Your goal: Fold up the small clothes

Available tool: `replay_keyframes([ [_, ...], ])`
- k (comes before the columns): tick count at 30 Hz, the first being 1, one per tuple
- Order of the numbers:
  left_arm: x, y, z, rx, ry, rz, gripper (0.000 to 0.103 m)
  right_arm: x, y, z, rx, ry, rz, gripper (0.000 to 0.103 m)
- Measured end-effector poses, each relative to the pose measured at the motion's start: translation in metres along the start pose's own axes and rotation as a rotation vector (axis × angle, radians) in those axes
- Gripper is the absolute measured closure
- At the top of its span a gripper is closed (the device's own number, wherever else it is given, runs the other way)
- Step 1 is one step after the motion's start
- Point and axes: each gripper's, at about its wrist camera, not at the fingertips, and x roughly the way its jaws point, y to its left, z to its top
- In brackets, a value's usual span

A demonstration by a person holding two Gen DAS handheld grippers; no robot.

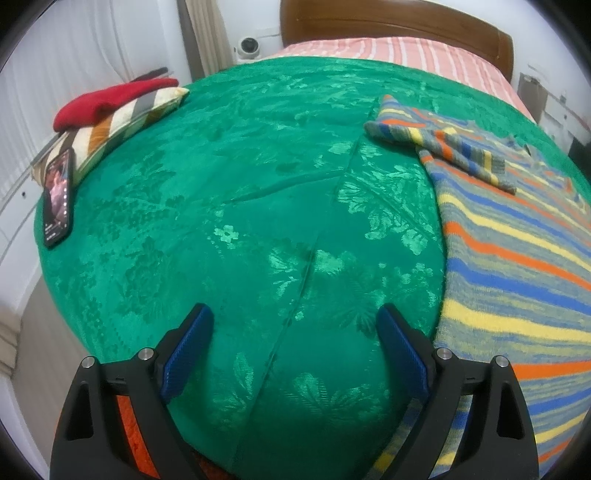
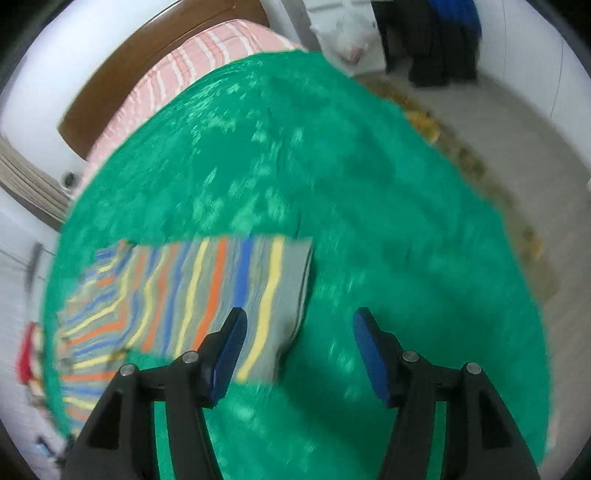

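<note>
A small striped knit sweater [image 1: 517,251], grey with orange, blue and yellow stripes, lies flat on the green bedspread [image 1: 240,206]. One sleeve [image 1: 443,144] is folded across its upper part. My left gripper [image 1: 295,317] is open and empty, above the bedspread just left of the sweater's edge. In the blurred right wrist view the sweater [image 2: 192,295] lies to the left. My right gripper [image 2: 299,321] is open and empty above the sweater's right end; its left finger is over the cloth.
A phone [image 1: 57,199] lies at the bed's left edge beside a striped pillow [image 1: 118,122] with a red garment [image 1: 107,103] on it. A pink striped sheet [image 1: 388,51] and wooden headboard [image 1: 388,22] are at the far end. Floor [image 2: 498,140] lies right of the bed.
</note>
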Motion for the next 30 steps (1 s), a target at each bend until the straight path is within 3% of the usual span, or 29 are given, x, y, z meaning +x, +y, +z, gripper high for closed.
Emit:
replay_keyframes([
  [2, -0.001, -0.001, -0.001, 0.004, -0.004, 0.008, 0.011, 0.014, 0.001, -0.008, 0.022, 0.020, 0.041, 0.044],
  [3, -0.001, -0.002, -0.002, 0.004, -0.005, 0.010, 0.011, 0.021, 0.006, -0.011, 0.026, 0.033, 0.055, 0.067],
  [4, -0.002, -0.002, -0.003, 0.004, -0.006, 0.013, 0.010, 0.026, 0.008, -0.012, 0.026, 0.050, 0.065, 0.099],
  [5, -0.002, -0.002, -0.004, 0.003, -0.006, 0.015, 0.008, 0.028, 0.007, -0.014, 0.020, 0.073, 0.049, 0.101],
  [8, -0.004, 0.000, -0.005, 0.003, -0.006, 0.017, 0.007, 0.015, 0.010, -0.019, -0.062, 0.008, -0.160, 0.102],
  [12, -0.011, -0.006, -0.001, 0.055, -0.012, 0.049, 0.009, 0.014, 0.008, -0.028, -0.036, -0.020, -0.177, 0.101],
  [14, -0.032, -0.012, 0.009, 0.115, -0.038, 0.019, 0.013, 0.009, 0.012, -0.035, -0.062, -0.045, -0.184, 0.091],
  [15, -0.052, -0.017, 0.020, 0.145, -0.083, -0.031, 0.013, 0.004, 0.015, -0.039, -0.073, -0.057, -0.185, 0.073],
  [16, -0.065, -0.023, 0.030, 0.171, -0.118, -0.068, 0.013, -0.003, 0.020, -0.045, -0.084, -0.075, -0.180, 0.048],
  [18, -0.091, -0.045, 0.056, 0.281, -0.191, -0.150, 0.009, -0.024, 0.029, -0.065, -0.115, -0.153, -0.184, 0.033],
  [21, -0.092, -0.090, 0.084, 0.471, -0.215, -0.226, 0.006, -0.044, 0.043, -0.095, -0.174, -0.224, -0.173, 0.033],
  [23, -0.067, -0.133, 0.092, 0.655, -0.191, -0.262, 0.008, -0.052, 0.053, -0.124, -0.185, -0.242, -0.117, 0.033],
  [25, -0.032, -0.168, 0.093, 0.801, -0.171, -0.196, 0.020, -0.055, 0.061, -0.152, -0.178, -0.248, -0.054, 0.033],
  [27, 0.009, -0.190, 0.098, 0.862, -0.103, -0.145, 0.025, -0.054, 0.073, -0.182, -0.177, -0.244, -0.002, 0.033],
  [28, 0.025, -0.195, 0.101, 0.851, -0.069, -0.134, 0.031, -0.055, 0.076, -0.191, -0.179, -0.244, 0.009, 0.033],
  [30, 0.048, -0.192, 0.114, 0.741, 0.005, -0.173, 0.076, -0.053, 0.083, -0.214, -0.196, -0.246, 0.020, 0.033],
])
